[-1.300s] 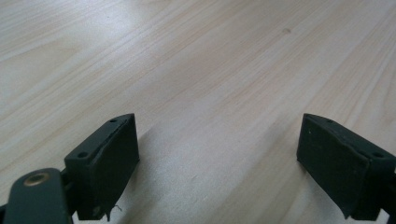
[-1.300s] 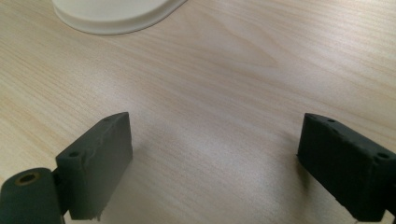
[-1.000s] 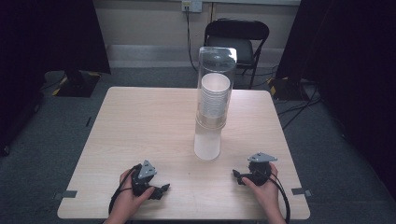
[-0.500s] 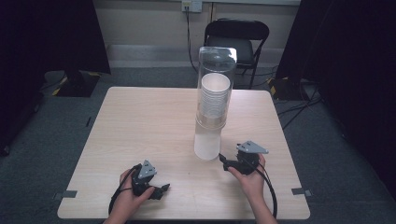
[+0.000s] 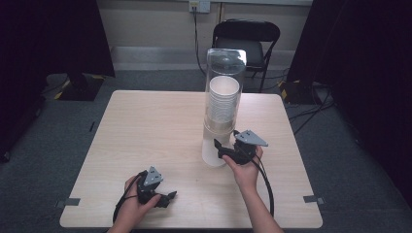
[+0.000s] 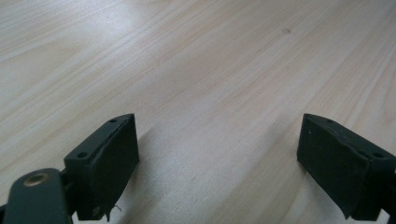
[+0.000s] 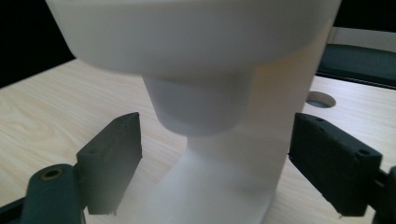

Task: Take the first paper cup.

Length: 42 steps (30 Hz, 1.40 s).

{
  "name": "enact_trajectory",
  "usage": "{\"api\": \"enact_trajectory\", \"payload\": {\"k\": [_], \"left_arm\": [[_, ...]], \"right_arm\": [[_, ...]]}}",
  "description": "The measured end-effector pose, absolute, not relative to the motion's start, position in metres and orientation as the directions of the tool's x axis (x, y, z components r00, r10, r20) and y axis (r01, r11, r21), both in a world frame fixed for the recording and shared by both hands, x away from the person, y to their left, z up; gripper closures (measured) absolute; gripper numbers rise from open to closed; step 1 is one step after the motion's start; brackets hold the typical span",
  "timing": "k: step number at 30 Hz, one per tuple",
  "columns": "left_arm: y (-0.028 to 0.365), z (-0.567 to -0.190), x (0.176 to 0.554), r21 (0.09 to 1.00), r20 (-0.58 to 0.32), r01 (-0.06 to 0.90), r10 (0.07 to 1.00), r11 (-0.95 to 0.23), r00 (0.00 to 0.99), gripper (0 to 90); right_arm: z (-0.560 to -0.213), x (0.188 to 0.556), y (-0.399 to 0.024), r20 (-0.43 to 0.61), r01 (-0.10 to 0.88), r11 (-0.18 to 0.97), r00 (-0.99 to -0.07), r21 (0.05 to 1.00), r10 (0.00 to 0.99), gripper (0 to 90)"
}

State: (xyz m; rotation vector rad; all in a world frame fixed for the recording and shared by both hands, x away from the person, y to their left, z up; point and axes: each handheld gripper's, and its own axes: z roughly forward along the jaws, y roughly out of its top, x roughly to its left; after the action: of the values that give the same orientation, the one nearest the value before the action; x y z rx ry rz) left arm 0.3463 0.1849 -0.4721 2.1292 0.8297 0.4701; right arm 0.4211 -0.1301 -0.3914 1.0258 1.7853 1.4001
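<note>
Step in hand, as judged: drawing the bottom cup (image 7: 198, 105) from the dispenser (image 5: 221, 104).

1. Centre the right gripper (image 5: 224, 148) on the cup. Its jaws stand wide apart, one on each side and slightly below the cup's base, touching nothing.
2. Raise the jaws onto the cup wall before closing. Close gently; thin paper will likely crush.
3. Pull straight down, away from the collar above the jaws.
4. Keep the left gripper (image 5: 164, 198) parked. It rests on the table (image 5: 145, 126) with jaws wide and empty, well apart from the dispenser.

Dispenser: a tall clear tube holding a stack (image 5: 223, 102) of white cups, on a white frosted base directly ahead of the right gripper.
</note>
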Motion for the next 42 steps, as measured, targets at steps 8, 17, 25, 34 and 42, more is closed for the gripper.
{"api": "enact_trajectory", "payload": {"k": [8,17,25,34,42], "left_arm": [[0.185,-0.472,0.346,0.782,0.053,0.403,0.695,-0.476,0.717,12.2],[0.185,-0.472,0.347,0.784,0.051,0.401,0.692,-0.474,0.72,12.1],[0.185,-0.472,0.346,0.782,0.053,0.402,0.694,-0.477,0.718,12.0],[0.185,-0.472,0.346,0.784,0.052,0.402,0.695,-0.474,0.717,11.9],[0.184,-0.472,0.346,0.784,0.049,0.404,0.696,-0.471,0.716,11.9]], "right_arm": [[-0.384,0.429,-0.12,-0.062,0.161,0.159,-0.489,0.974,0.87,19.2],[-0.386,0.432,-0.116,-0.062,0.125,0.141,-0.494,0.982,0.867,19.7],[-0.389,0.436,-0.116,-0.057,0.113,0.127,-0.482,0.985,0.874,20.3],[-0.394,0.441,-0.111,-0.041,0.11,0.111,-0.503,0.988,0.863,32.6],[-0.397,0.44,-0.112,-0.07,0.088,0.132,-0.506,0.987,0.859,34.9]]}}
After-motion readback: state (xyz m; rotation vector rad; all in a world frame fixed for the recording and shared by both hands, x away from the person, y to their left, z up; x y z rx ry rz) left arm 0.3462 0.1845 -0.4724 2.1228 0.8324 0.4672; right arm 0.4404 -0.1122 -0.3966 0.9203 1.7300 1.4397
